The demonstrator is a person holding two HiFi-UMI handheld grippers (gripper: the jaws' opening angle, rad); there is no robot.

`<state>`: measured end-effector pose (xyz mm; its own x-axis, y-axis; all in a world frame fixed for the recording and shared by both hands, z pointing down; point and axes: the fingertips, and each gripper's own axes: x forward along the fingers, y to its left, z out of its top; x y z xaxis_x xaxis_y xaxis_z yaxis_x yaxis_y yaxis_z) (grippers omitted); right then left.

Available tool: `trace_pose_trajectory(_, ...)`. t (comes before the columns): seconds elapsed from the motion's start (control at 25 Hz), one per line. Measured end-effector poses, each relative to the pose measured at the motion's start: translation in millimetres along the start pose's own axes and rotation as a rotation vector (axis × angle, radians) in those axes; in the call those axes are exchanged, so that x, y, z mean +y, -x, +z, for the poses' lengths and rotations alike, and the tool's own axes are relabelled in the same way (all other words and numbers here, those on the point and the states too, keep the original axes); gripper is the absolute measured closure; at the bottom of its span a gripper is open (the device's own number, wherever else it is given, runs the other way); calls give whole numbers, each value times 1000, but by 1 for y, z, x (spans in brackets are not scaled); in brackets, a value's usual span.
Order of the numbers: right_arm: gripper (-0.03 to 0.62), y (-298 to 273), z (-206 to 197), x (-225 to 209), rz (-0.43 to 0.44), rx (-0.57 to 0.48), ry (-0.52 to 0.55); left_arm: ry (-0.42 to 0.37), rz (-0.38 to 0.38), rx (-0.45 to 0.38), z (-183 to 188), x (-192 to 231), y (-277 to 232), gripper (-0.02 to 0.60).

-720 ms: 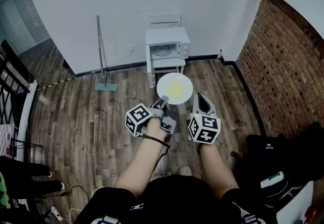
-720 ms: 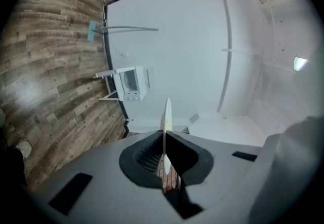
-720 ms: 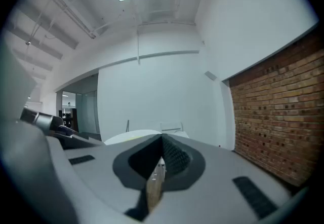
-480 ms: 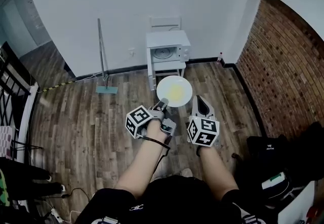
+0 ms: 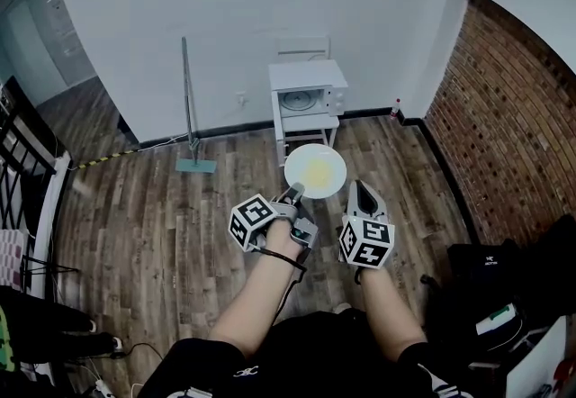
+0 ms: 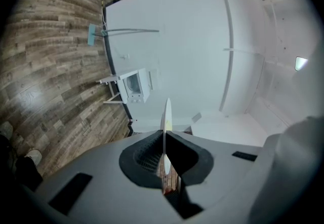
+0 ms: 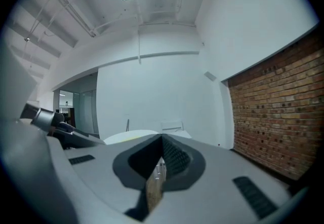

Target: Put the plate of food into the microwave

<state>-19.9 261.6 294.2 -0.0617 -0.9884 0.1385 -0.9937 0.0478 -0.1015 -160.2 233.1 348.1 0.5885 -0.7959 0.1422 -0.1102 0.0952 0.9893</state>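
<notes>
A wooden floor (image 5: 153, 207) fills most of the head view, with a white wall (image 5: 225, 9) across the top and a brick wall (image 5: 513, 117) at three o'clock. Against the white wall, at twelve o'clock from the person, a white stand (image 5: 306, 126) carries the microwave (image 5: 310, 99); its door looks shut. A mop (image 5: 187, 90) leans on the wall at eleven o'clock, and a black bag (image 5: 490, 266) lies at four o'clock.

The step in hand appears to be carrying. The plate (image 5: 295, 169), with yellow food (image 5: 318, 173) on it, hangs in the air well short of the microwave. The left gripper (image 5: 293, 193) is clamped on its rim at seven o'clock. The right gripper (image 5: 363, 192), beside the plate at four o'clock, has its jaws together on nothing.

The next move likely calls for coming closer, keeping the plate level, and using the free right gripper on the door. The floor between looks unobstructed. A small bottle (image 5: 397, 109) stands by the wall at one o'clock.
</notes>
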Motion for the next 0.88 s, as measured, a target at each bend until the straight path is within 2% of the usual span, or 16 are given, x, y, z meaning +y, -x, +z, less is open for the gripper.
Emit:
trace_pose_trajectory(0.2, 588, -9, -15, 0, -15, 32, 13, 13, 21, 19, 9, 17, -5, 568)
trace_pose_trajectory(0.36, 589, -31, -18, -15, -16, 34, 0, 15, 37, 30, 9, 26, -31, 568)
trace_pose_trajectory(0.56, 589, -78, -9, -41, 13, 20, -2, 13, 43, 22, 16, 24, -82, 568)
trace_pose_trajectory(0.88, 589, -168, 31, -105, 68, 1, 11, -16, 25, -40, 33, -8, -185, 568)
